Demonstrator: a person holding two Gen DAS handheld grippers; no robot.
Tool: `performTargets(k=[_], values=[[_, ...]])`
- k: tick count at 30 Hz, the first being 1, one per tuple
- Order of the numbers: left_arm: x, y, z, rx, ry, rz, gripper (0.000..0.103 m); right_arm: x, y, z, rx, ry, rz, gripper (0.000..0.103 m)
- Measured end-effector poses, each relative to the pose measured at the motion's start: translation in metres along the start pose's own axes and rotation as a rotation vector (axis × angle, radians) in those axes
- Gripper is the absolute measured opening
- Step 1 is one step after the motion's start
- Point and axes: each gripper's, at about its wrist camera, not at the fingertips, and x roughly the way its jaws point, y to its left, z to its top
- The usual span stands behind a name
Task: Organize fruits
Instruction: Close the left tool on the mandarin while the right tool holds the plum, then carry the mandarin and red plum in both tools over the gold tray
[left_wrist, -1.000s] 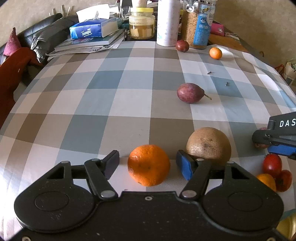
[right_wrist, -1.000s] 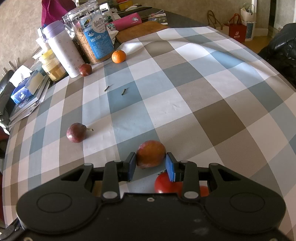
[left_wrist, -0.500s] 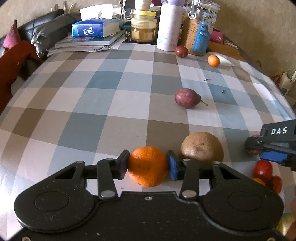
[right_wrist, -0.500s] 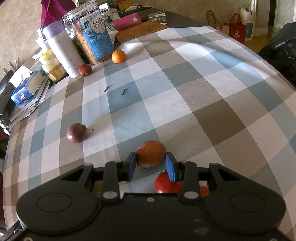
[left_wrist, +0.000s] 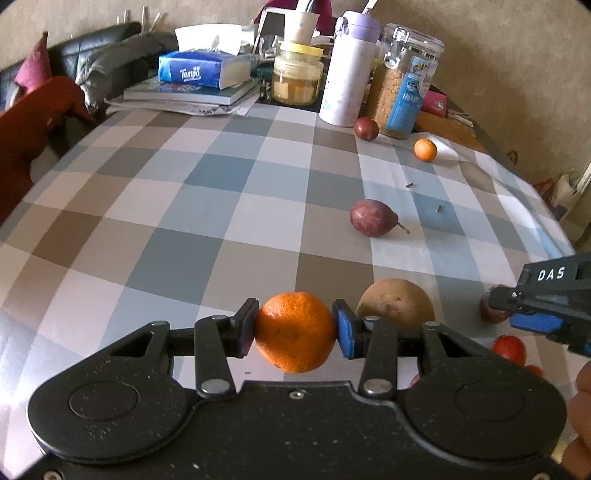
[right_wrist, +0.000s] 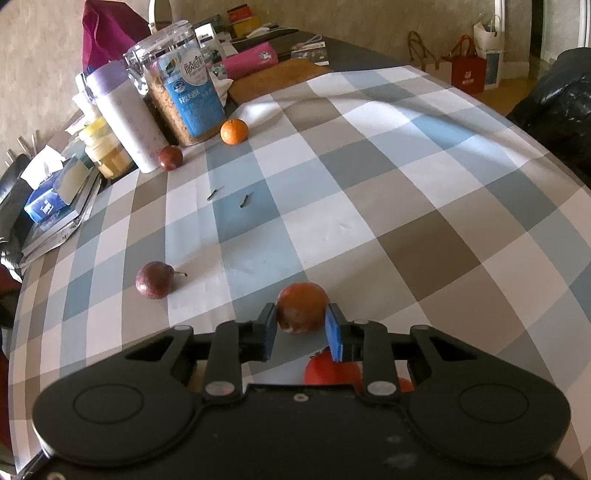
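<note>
My left gripper (left_wrist: 295, 330) is shut on a large orange (left_wrist: 295, 331), both pads pressing its sides. A brown round fruit (left_wrist: 396, 302) lies just right of it. My right gripper (right_wrist: 301, 325) is shut on a reddish-brown passion fruit (right_wrist: 303, 306); from the left wrist view that gripper (left_wrist: 517, 314) shows at the right edge. Red tomatoes (right_wrist: 330, 369) lie under the right gripper. A purple passion fruit with a stem (left_wrist: 373, 218) (right_wrist: 154, 279) lies mid-table. A darker one (left_wrist: 366, 128) and a small orange (left_wrist: 425, 149) sit near the jars.
The checked tablecloth (left_wrist: 207, 229) covers the table. At the far edge stand a white-and-purple bottle (left_wrist: 345, 70), a cereal jar (left_wrist: 404, 81), a yellow-lidded jar (left_wrist: 297, 75), a tissue pack (left_wrist: 203, 68) on books. Two small stems (right_wrist: 229, 195) lie on the cloth.
The left jaws closed onto the large orange, then lifted it slightly. The right jaws narrowed from a loose straddle to a grip on the reddish-brown passion fruit.
</note>
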Motion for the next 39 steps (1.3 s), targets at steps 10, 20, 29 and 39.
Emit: performTargets(k=[10, 20, 29, 39], values=[[-0.004, -0.004, -0.002, 0.025, -0.014, -0.013, 0.051, -0.006, -0.005, 0.001, 0.017, -0.017, 0.051, 0.016], [-0.001, 0.000, -0.001, 0.004, 0.001, -0.003, 0.051, -0.002, -0.020, 0.008, 0.111, 0.011, 0.092, 0.019], [0.001, 0.007, 0.000, -0.030, 0.004, 0.041, 0.051, 0.003, -0.015, 0.006, 0.114, 0.004, 0.096, 0.021], [0.010, 0.018, 0.002, -0.088, 0.058, 0.034, 0.051, 0.001, -0.001, 0.002, 0.078, -0.046, 0.100, 0.028]])
